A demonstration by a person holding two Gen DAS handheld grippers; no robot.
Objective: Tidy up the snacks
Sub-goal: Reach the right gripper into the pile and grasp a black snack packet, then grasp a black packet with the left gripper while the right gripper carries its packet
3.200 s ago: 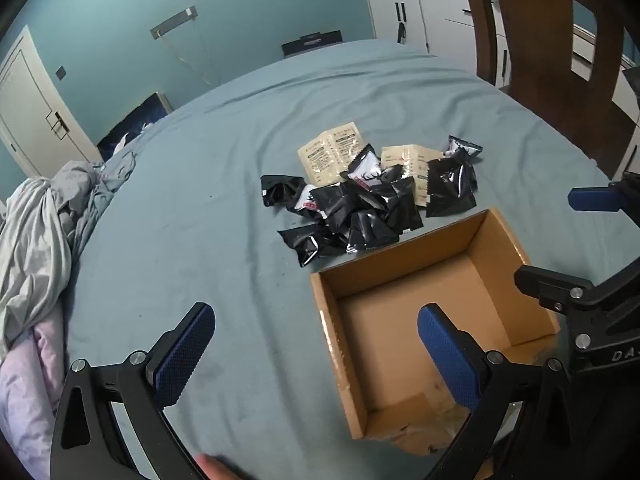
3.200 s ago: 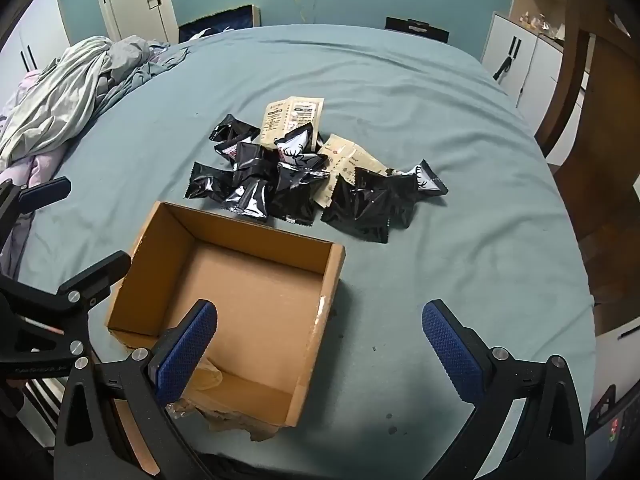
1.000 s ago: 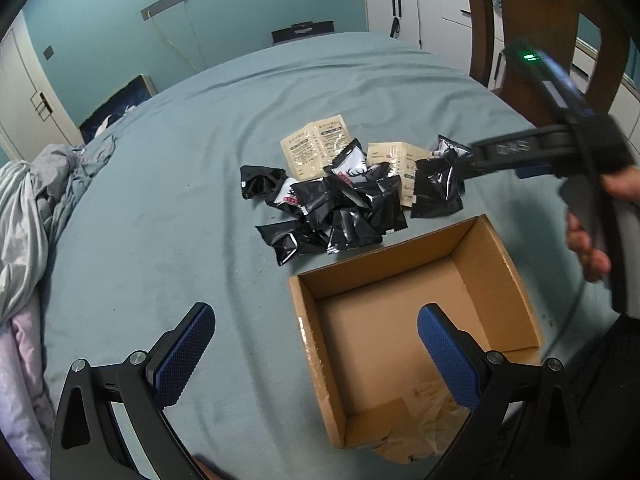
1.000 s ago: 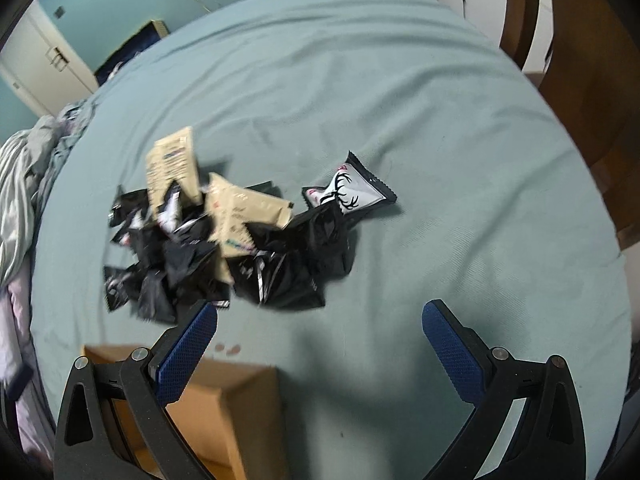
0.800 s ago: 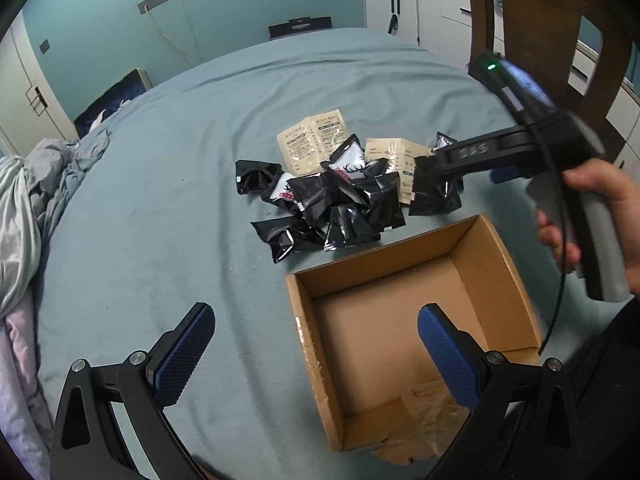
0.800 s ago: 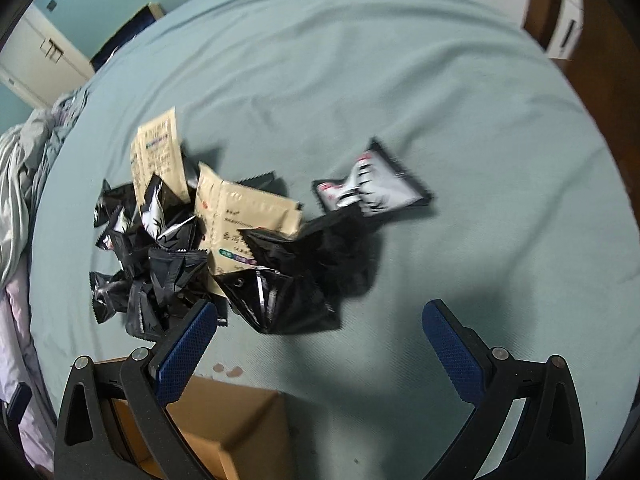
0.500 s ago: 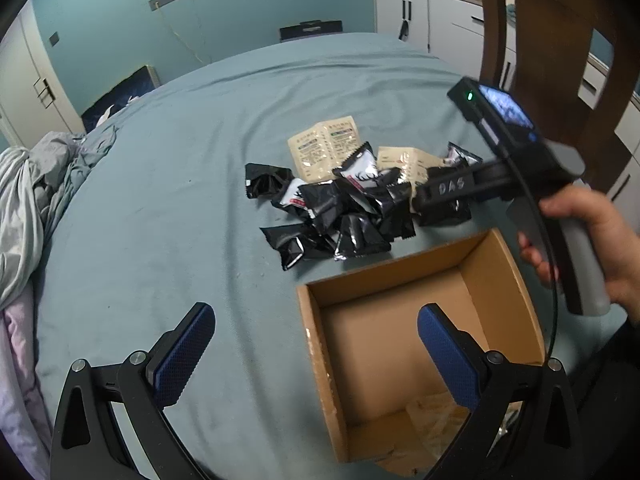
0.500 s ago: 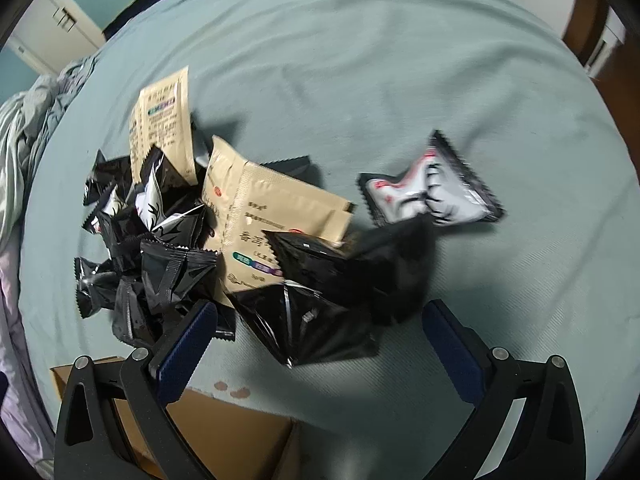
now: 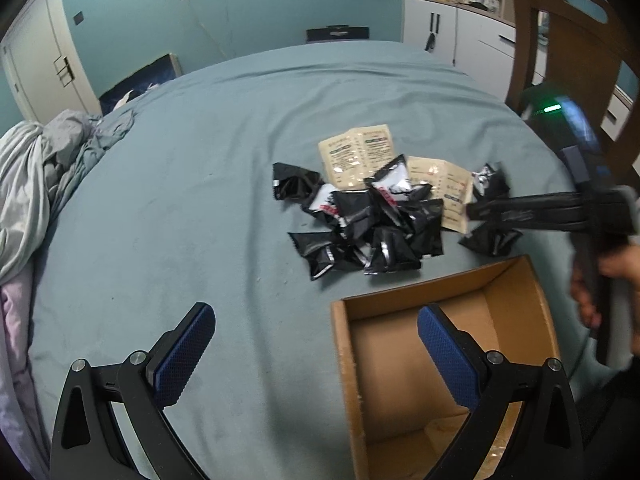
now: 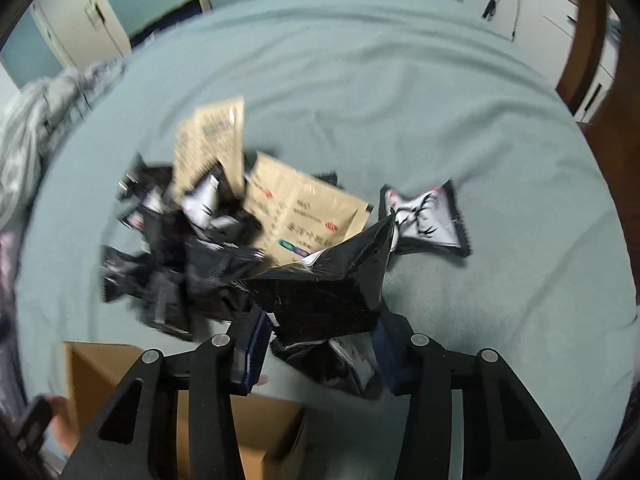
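Observation:
A heap of black snack packets (image 9: 372, 220) and two tan sachets (image 9: 360, 152) lies on the teal tablecloth, just beyond an open, empty cardboard box (image 9: 520, 280). My left gripper (image 9: 316, 356) is open and holds nothing; it hovers over the box's left wall. My right gripper (image 10: 320, 344) is down at the heap's right end, its jaws closing with a crumpled black packet (image 10: 320, 292) pinched between the blue pads. A white-faced deer packet (image 10: 424, 220) lies just beyond it. In the left wrist view the right gripper (image 9: 472, 212) reaches in from the right.
A person's hand (image 9: 592, 296) holds the right gripper's handle beside the box. A wooden chair (image 9: 560, 40) stands at the table's far right, with white cabinets (image 9: 452, 36) behind it. Crumpled clothes (image 9: 28, 176) lie on the table's left edge.
My right gripper dropped onto the heap's right end and its jaws narrowed from wide open onto a black packet, which buckled upward. My left gripper drifted slightly and stayed open.

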